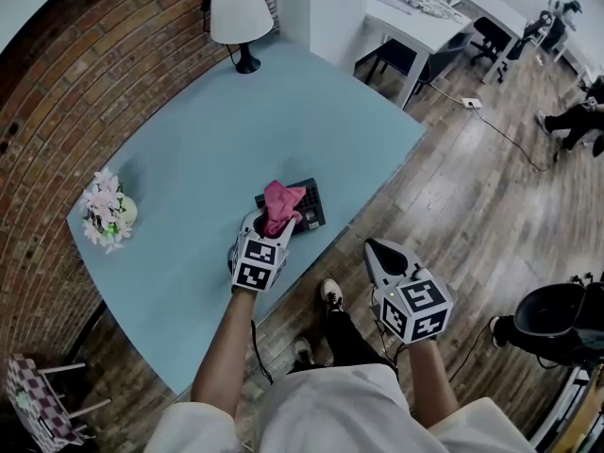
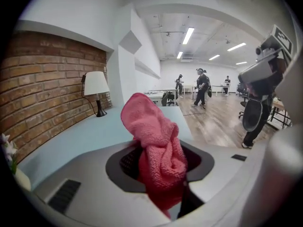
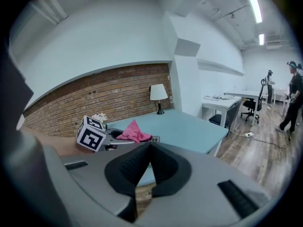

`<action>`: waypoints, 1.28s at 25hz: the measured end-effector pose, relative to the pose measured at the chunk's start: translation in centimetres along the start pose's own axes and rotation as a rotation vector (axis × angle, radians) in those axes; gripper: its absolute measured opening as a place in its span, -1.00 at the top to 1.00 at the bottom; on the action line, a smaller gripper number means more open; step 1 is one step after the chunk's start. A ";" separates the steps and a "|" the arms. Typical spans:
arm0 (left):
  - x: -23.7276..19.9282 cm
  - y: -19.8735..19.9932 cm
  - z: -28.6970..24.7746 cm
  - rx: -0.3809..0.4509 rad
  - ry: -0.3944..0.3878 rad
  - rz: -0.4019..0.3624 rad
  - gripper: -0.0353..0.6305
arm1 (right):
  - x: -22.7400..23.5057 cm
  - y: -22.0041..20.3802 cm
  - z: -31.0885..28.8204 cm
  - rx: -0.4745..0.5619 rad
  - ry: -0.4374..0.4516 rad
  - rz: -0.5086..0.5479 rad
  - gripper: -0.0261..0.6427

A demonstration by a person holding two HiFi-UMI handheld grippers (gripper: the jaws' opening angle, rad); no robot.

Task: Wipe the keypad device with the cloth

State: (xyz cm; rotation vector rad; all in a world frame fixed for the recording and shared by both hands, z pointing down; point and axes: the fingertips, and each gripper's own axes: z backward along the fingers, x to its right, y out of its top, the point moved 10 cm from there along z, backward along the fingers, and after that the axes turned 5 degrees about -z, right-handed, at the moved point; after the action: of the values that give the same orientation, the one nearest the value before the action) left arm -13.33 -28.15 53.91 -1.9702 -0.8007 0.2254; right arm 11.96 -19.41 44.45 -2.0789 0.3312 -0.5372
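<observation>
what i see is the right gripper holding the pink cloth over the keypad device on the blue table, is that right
No: the left gripper holds the pink cloth over the keypad device on the blue table, as the left gripper view shows.

Before you stands a pale blue table (image 1: 283, 111), set along the brick wall (image 1: 85, 74) on a wood-plank floor (image 1: 472, 215). Three things rest on it, well apart from one another: a white-shaded lamp (image 1: 241, 17) at the far corner, a small bunch of pale flowers (image 1: 107, 210) at your left beside the wall, and the dark keypad device (image 1: 311, 213) close to the near right edge
</observation>
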 end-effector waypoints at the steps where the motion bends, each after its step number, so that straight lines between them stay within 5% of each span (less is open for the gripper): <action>1: -0.5 0.4 -0.2 -0.001 0.005 0.000 0.29 | 0.0 0.0 0.0 -0.002 -0.001 0.000 0.90; 32: 1.5 -1.4 -4.0 -0.078 -0.069 0.029 0.29 | 1.7 -0.2 -1.2 -0.057 -0.007 -0.025 0.90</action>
State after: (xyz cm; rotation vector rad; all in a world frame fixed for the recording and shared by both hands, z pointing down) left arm -10.95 -29.68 57.42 -2.0576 -0.8369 0.2838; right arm 12.88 -20.92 45.65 -2.1420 0.3195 -0.5409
